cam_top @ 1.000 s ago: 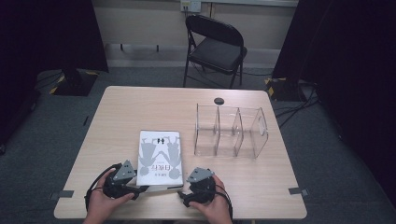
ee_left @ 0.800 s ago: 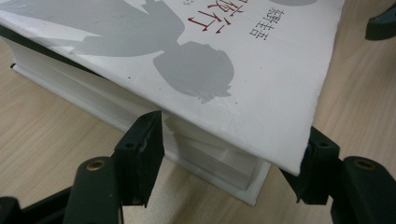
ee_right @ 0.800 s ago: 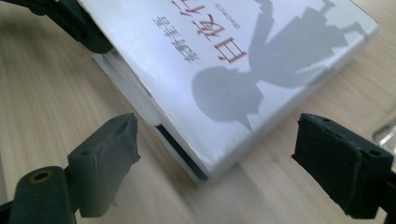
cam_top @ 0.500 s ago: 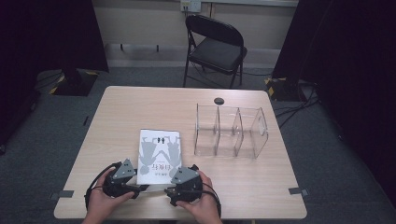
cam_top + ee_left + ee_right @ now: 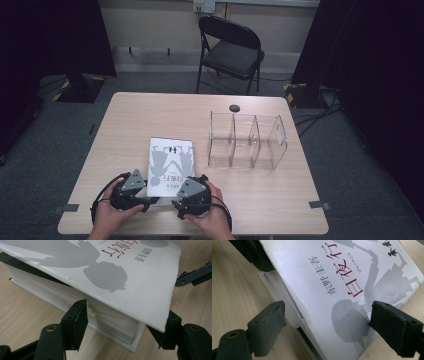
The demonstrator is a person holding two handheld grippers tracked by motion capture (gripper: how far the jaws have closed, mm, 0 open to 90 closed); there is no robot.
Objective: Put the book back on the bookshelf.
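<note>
High view: a thick white paperback book (image 5: pixel 171 165) with grey silhouette artwork and red lettering on its cover lies on the light wooden desk (image 5: pixel 150 115), toward the near edge and left of centre. I have both grippers at the book's near end. The left gripper (image 5: pixel 150 201) sits at the near-left corner of the book, the right gripper (image 5: pixel 176 204) at the near-right corner, each held in a hand with its grey three-cornered plate facing up. Their tips are close together under the book's near edge. A clear plastic three-compartment organiser (image 5: pixel 247 140) stands right of the book, near but apart from it, toward the desk's right edge. A small black round disc (image 5: pixel 234 107) lies near the far edge. Beyond the desk stands a black folding chair (image 5: pixel 231 50).

Left gripper view: my jaws stand spread on either side of the book's corner. One finger (image 5: pixel 75 322) lies against the page block under the lifted cover; the other sits just beyond the cover's edge, partly hidden by it. The cover is raised off the pages here. I cannot tell whether the pads actually press. The other gripper's jaw shows at the right edge.

Right gripper view: the jaws are spread wide, one finger (image 5: pixel 268 323) beside the page edges, the other (image 5: pixel 395 325) beside the cover's far side. The cover tilts up off the pages. Neither pad visibly presses on the book.
</note>
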